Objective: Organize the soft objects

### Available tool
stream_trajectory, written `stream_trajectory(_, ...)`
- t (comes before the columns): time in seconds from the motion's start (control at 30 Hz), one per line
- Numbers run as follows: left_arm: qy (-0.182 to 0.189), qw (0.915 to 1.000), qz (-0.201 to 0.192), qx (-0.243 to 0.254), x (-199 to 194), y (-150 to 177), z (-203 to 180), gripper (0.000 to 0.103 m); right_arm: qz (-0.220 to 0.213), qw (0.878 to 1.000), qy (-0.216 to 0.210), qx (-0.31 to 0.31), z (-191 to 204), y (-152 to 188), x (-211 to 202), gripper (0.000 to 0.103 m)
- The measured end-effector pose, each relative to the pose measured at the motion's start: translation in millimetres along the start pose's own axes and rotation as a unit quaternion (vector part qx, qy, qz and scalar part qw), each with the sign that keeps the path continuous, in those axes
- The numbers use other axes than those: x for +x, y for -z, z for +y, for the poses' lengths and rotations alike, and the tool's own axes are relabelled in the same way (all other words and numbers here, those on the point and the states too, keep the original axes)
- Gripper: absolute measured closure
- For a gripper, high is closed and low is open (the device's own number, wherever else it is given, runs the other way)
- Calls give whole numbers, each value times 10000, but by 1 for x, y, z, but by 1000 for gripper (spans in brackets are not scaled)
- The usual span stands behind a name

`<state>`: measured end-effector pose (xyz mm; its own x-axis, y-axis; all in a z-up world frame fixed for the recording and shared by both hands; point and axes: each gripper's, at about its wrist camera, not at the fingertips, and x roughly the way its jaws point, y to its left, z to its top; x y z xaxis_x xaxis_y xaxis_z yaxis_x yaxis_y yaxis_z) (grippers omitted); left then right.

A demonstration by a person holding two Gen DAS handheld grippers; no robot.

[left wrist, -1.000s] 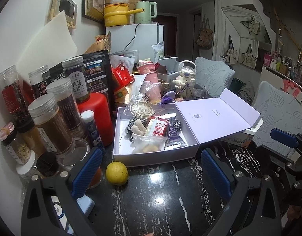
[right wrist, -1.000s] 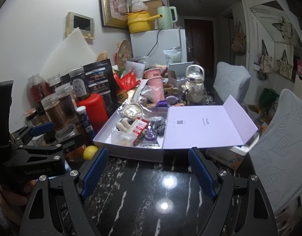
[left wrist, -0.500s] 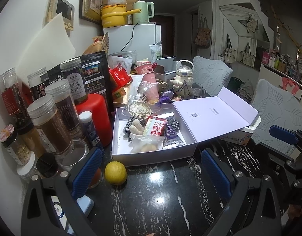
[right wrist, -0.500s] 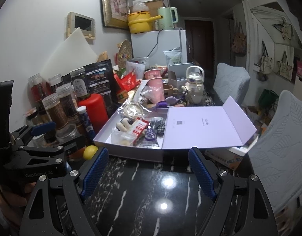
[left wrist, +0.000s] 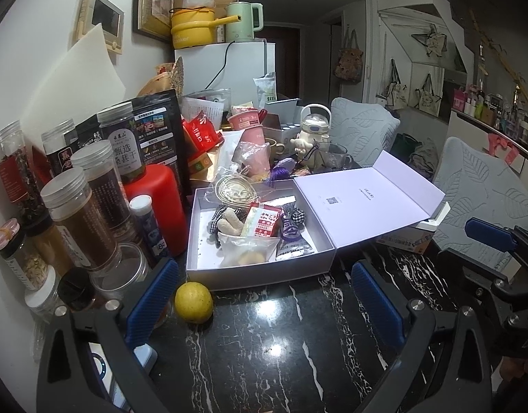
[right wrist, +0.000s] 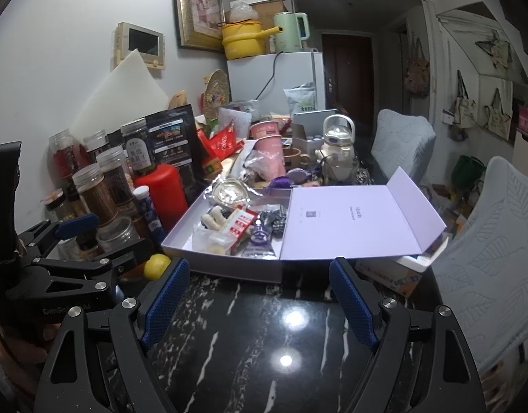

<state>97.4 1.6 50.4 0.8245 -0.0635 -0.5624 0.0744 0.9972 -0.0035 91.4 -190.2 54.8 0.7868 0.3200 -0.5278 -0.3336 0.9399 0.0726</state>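
Two tongs hover released and empty above the dark surface (left wrist: 264, 361): left tongs (left wrist: 264, 313) beside the lemon (left wrist: 193, 302), right tongs (right wrist: 260, 296) facing the open box (right wrist: 222, 258), where soft pouches (left wrist: 245, 251) sit gathered for sorting.

Lived-in home, small fridge (left wrist: 245, 69), cushioned chairs (right wrist: 401, 146), cluttered marble table (right wrist: 264, 344)
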Motion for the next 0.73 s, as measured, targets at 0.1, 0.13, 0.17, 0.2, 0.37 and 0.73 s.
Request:
stream_trajectory(0.1, 31, 10000, 27, 26, 0, 0, -2, 1, -2, 10000, 8, 7, 0, 0, 0, 19)
stream_trajectory(0.13, 36, 10000, 41, 24, 0, 1, -2, 1, -5, 10000, 10, 14, 0, 0, 0, 19)
stream_trajectory(0.17, 42, 10000, 44, 19, 0, 1, -2, 1, -4, 10000, 10, 30, -1, 0, 0, 19)
stream_trajectory(0.2, 55, 10000, 51, 14, 0, 1, -3, 1, 3, 10000, 14, 41, -1, 0, 0, 19)
stream_trajectory(0.37, 74, 9999, 110, -10, 2, 2, -3, 1, -9, 10000, 16, 84, -5, 1, -2, 19)
stream_trajectory(0.73, 105, 9999, 125, -30, 2, 5, -4, 1, 48, 9998, 53, 167, -12, 6, -2, 19)
